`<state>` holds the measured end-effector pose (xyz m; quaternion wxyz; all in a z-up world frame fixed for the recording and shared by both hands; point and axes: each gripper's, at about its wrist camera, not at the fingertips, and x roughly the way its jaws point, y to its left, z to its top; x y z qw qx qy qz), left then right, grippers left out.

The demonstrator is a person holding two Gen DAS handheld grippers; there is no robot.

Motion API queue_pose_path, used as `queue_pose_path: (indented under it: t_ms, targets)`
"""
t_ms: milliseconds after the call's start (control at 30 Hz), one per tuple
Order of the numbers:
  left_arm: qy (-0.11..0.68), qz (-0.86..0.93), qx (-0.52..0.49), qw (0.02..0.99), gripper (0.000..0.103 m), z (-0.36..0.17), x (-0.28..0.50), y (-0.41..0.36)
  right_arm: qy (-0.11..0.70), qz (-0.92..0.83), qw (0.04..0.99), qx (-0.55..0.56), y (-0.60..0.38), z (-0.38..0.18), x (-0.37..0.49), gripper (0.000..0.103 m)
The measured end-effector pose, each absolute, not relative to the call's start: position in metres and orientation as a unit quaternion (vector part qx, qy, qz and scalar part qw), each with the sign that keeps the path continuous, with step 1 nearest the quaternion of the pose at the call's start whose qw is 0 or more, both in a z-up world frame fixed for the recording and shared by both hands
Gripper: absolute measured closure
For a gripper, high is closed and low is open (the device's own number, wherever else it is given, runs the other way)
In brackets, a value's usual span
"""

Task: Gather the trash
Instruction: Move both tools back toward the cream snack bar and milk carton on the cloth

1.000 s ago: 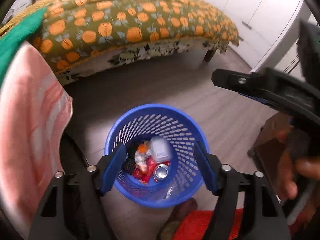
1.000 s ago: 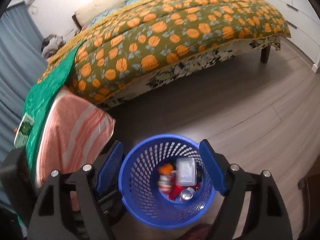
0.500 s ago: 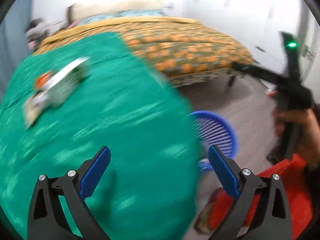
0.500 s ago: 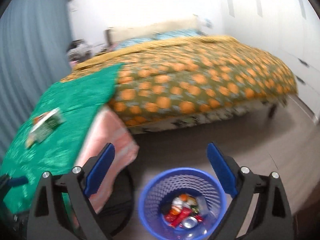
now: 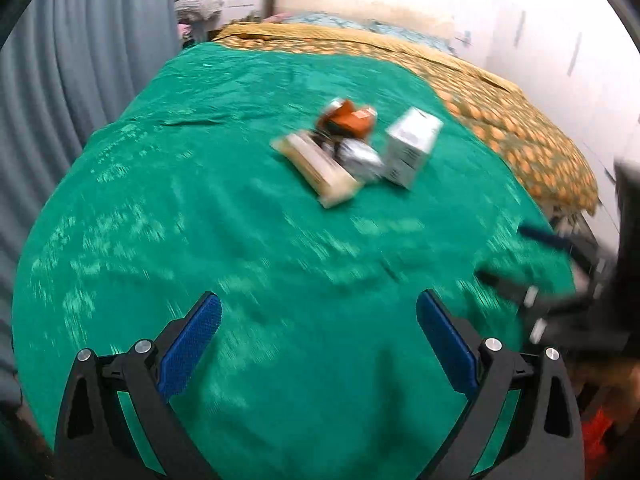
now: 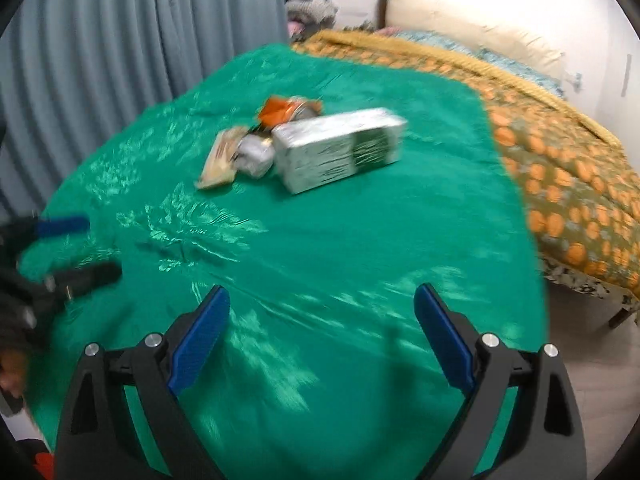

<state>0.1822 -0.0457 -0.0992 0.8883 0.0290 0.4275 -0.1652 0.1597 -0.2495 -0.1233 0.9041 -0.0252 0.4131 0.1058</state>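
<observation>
Now both claws tilted down over green cloth (image 5: 240, 220): left claw (image 5: 318, 336) released, right claw (image 6: 322, 330) released, both empty.

- I counted one white carton (image 6: 338, 152) on my green cloth (image 6: 320, 264).
- One orange wrapper (image 6: 286, 110).
- One silver wrapper (image 6: 254, 154).
- One tan flat packet (image 6: 220, 158).

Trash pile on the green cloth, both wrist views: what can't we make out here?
- Print on the white carton: motion blur in both views; unreadable.
- Orange wrapper: partly behind the carton and a crumpled silver wrapper in the right view.
- Flat tan packet: blurred, kind unclear.
- Right gripper in the left view: smeared, cut by the frame edge.
- Left gripper in the right view: the same.
- Trash bin: in neither view.
</observation>
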Motion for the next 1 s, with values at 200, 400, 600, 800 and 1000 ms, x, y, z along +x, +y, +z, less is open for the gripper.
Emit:
queue_pose_path:
  t_ms: [200,400,600,800,1000]
  targets:
    - [0.428,-0.157,0.028,0.890,0.006,-0.100,0.230,-0.061,0.438,0.108,0.891,-0.044,-0.240,-0.133,0.165,0.012]
    - [0.444,-0.153,0.076,0.880,0.006,-0.120,0.272,-0.097,0.444,0.107,0.889,-0.032,-0.241,-0.134,0.168,0.011]
    - [0.461,-0.116,0.068,0.877,0.006,-0.121,0.285,-0.061,0.445,0.107,0.889,-0.029,-0.243,-0.133,0.169,0.011]
    - [0.449,-0.146,0.068,0.879,0.006,-0.108,0.281,-0.045,0.445,0.106,0.889,-0.031,-0.244,-0.133,0.169,0.011]
    - [0.454,-0.155,0.062,0.875,0.016,-0.110,0.300,-0.066,0.445,0.106,0.889,-0.030,-0.244,-0.133,0.169,0.011]
